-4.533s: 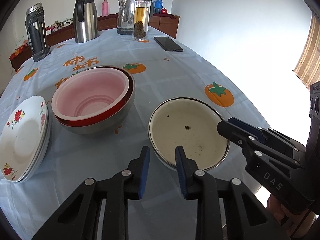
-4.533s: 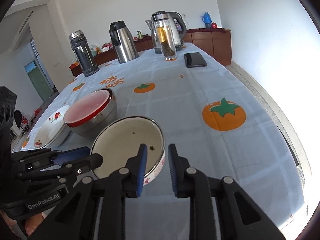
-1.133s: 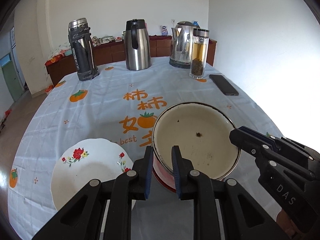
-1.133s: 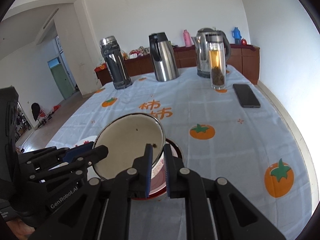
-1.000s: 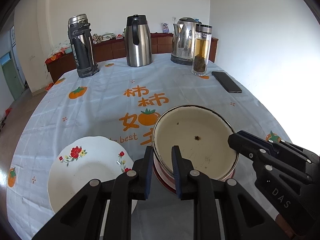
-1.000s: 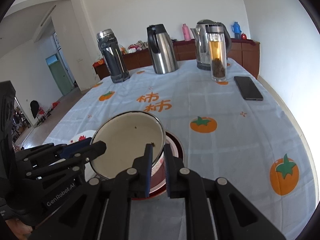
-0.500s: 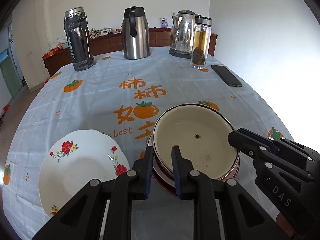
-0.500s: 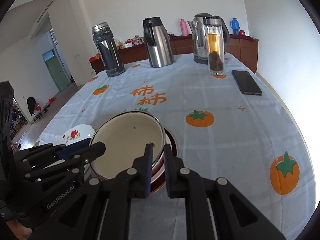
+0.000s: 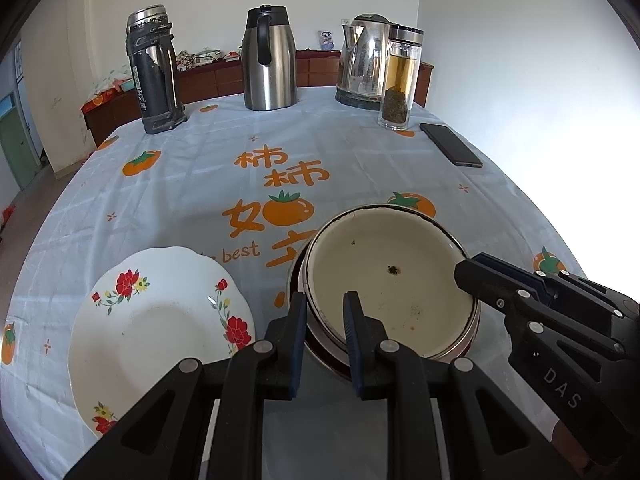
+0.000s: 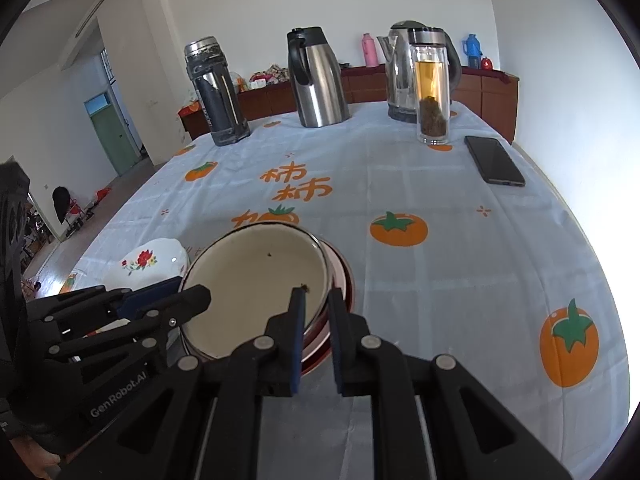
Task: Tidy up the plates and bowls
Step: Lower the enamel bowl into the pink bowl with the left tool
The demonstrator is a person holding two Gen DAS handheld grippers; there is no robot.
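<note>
Cream enamel bowl with dark rim point(image 9: 394, 276), speckled inside, nested on top of a red-rimmed steel bowl stack point(image 9: 320, 350) near the front of the surface point(image 9: 192, 184); held from two sides. Left gripper point(image 9: 325, 342) clamped on the near-left rim of the cream bowl, one blue pad inside the wall and one outside; right gripper point(image 10: 317, 338) clamped likewise on the rim at the bowl's opposite side, jaws nearly together with only the thin wall between. Each gripper visible in the other's view: right one reaching in from the right edge of the left wrist view, left one from the left edge of the right wrist view.

White scalloped plate with red flower print point(image 9: 160, 332) lying just beside the stack on its left, close to the front edge; whether more plates lie beneath it, cannot tell.

Pale blue cloth printed with orange persimmons and orange characters covering the surface. Along the far edge, well apart from the bowls: dark battered thermos flask point(image 9: 154, 70), brushed steel jug with black handle point(image 9: 269, 60), steel electric kettle point(image 9: 362, 62), clear glass tea bottle with leaves at the bottom point(image 9: 400, 80); black phone lying flat point(image 9: 450, 145) near the bottle, toward the right edge. Dark wooden cabinet point(image 10: 486, 88) behind, against a white wall; green door point(image 10: 110, 134) off to the left.
</note>
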